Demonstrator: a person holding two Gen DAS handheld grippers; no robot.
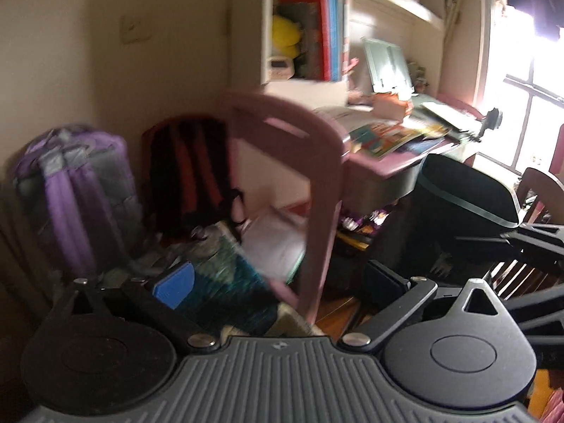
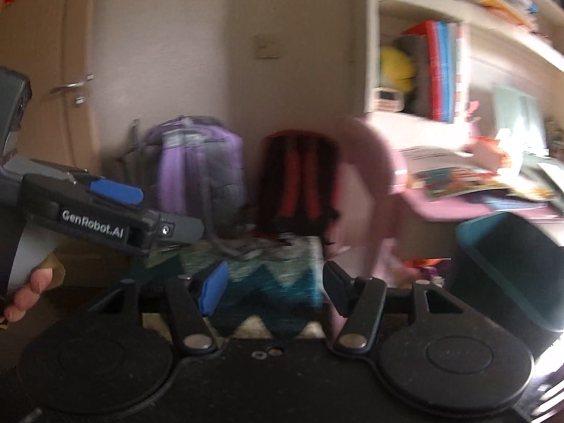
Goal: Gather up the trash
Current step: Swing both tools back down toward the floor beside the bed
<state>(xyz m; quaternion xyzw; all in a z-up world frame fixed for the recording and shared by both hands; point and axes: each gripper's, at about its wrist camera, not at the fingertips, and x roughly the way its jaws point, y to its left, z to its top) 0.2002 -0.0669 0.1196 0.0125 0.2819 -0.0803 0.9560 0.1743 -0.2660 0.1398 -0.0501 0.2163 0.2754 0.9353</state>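
Both views are motion-blurred. The landmark is the pink chair (image 1: 285, 162), pushed against the cluttered pink surface (image 1: 384, 165).

Left claw (image 1: 278, 278): spread wide, nothing between its fingers; one blue pad (image 1: 174, 283) shows. In the right view it enters from the left, gripped by a hand (image 2: 30, 290).

Right claw (image 2: 271, 290): jaws apart, nothing pinched; the zigzag-patterned teal rug (image 2: 275, 282) lies beyond them.

Bin (image 1: 465, 194): dark, with a pale rim, standing right of the chair, just beside the surface edge. No loose trash item can be made out through the blur.

Left of the chair, a red-and-black backpack (image 1: 190, 172) and, farther left, a purple backpack (image 1: 77, 190) lean against the wall. Above and behind the chair, a shelf (image 1: 306, 28) holds books and a yellow toy (image 1: 285, 33). The surface carries open books (image 1: 384, 134).
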